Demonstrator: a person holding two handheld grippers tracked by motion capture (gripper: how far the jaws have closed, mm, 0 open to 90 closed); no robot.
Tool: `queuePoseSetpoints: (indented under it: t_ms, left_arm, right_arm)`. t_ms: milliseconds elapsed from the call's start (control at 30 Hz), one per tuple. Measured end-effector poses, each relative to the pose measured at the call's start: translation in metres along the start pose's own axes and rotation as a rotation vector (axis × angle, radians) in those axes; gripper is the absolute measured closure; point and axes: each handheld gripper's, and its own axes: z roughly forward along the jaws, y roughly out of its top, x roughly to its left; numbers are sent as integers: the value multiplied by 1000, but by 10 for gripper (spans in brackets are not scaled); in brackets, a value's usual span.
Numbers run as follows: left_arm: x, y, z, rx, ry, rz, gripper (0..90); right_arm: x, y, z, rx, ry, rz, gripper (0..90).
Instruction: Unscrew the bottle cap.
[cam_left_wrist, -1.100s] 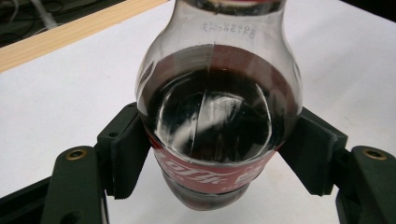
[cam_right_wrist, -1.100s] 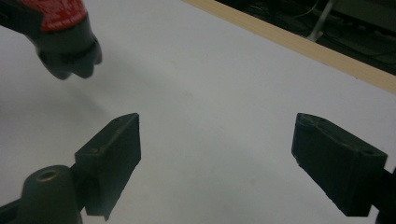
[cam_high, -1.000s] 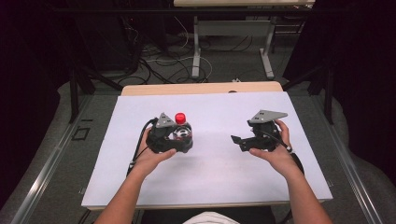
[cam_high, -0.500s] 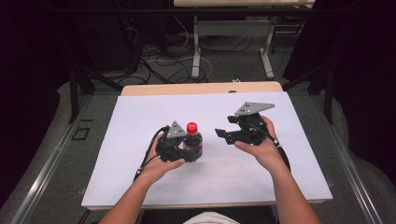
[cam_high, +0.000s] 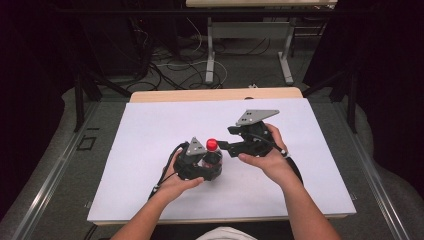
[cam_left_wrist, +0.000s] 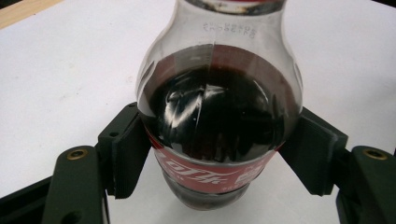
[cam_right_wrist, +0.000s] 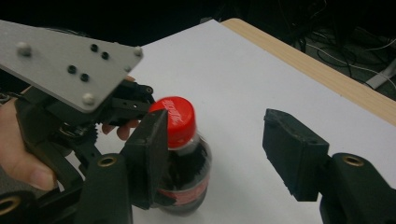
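Observation:
A small cola bottle with a red cap stands upright on the white sheet near the middle. My left gripper is shut on its lower body; in the left gripper view both pads press the bottle at the red label. My right gripper reaches in from the right at cap height. In the right gripper view its left pad sits beside the cap, and the right pad stands well clear. Its jaws have just been closing, with the cap between them, untouched by the far pad.
The white sheet covers a wooden table whose far edge shows bare. Beyond it lie cables and metal table legs on a dark floor. The left gripper's grey plate and hand are close to my right jaws.
Both hands have come together toward the middle. The left gripper carried the bottle rightward and nearer. The right gripper moved left to the cap, and its jaws narrowed.

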Motion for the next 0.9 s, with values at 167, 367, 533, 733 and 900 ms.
queuePoseSetpoints:
  t_ms: [167,367,533,733,900]
  left_arm:
    - [-3,0,2,7,-12,10,299]
    - [-7,0,3,10,-17,11,299]
    - [-10,1,3,9,-20,12,299]
    - [-12,1,4,1,-17,16,300]
    - [-13,1,5,-13,-14,-4,300]
  right_arm:
    - [12,4,8,10,28,29,491]
    - [15,4,16,31,29,39,530]
    - [18,4,23,47,24,48,565]
    - [19,3,28,67,26,63,594]
    - [19,3,31,77,19,62,609]
